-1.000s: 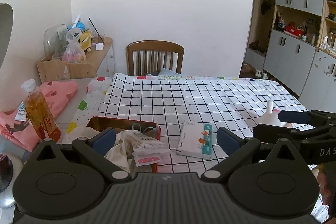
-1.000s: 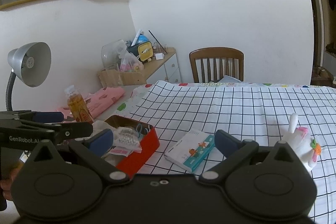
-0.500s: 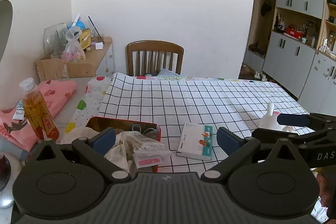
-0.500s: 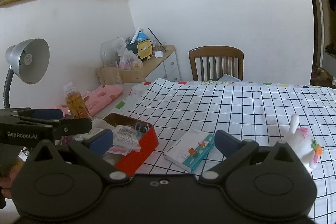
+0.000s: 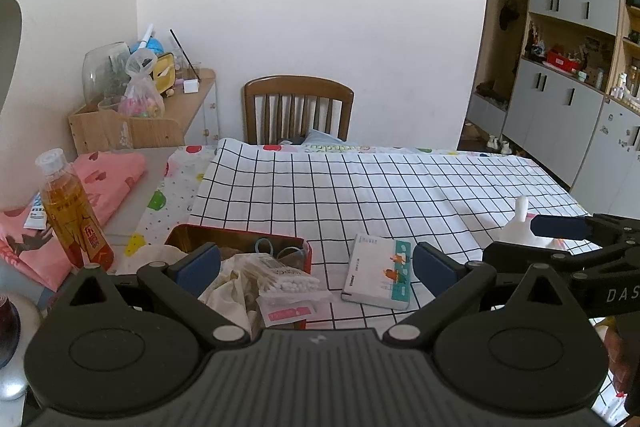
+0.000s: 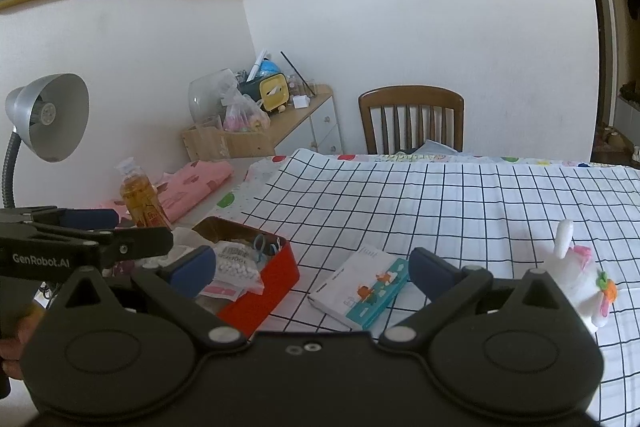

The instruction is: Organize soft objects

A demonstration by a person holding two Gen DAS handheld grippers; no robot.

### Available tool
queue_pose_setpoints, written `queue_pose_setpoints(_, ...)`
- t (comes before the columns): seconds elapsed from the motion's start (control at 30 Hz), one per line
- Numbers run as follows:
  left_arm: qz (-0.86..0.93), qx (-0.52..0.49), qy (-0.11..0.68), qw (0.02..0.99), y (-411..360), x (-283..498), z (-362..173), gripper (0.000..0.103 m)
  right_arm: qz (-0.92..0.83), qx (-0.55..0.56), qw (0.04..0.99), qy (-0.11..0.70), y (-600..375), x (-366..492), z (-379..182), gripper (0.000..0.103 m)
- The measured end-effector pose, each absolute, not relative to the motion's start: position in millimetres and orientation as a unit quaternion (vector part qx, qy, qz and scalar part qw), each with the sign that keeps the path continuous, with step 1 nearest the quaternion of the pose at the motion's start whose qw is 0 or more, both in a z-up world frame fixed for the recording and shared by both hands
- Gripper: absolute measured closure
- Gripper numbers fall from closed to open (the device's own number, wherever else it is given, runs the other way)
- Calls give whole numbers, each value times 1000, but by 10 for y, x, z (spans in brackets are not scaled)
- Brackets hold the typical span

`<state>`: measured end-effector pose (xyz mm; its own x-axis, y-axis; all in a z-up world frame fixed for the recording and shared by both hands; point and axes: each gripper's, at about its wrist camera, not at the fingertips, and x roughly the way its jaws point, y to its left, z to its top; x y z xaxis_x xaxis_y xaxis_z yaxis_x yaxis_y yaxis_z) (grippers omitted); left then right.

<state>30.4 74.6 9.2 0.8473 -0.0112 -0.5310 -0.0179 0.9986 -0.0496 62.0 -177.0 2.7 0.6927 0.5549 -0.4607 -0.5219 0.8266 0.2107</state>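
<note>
checked tablecloth (image 6: 460, 195), bunny plush (image 6: 576, 275) just right of right claw (image 6: 312, 269)

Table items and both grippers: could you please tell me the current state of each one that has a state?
left gripper: open, holding nothing.
right gripper: open, holding nothing.
red box: lid off, filled with packets and cloth.
bottle: upright, capped, nearly full of amber liquid.
booklet: closed, lying flat.
plush rabbit: upright on the checked cloth, untouched.
pink cloth: folded.
desk lamp: appears off.
</note>
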Motion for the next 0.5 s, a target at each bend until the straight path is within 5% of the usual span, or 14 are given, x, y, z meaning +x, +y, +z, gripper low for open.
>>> queue_pose_setpoints(0.5, -4, -31, 284, 958, 755, 296, 53, 0, 290, 34, 919, 265, -1756, 623, 14, 0)
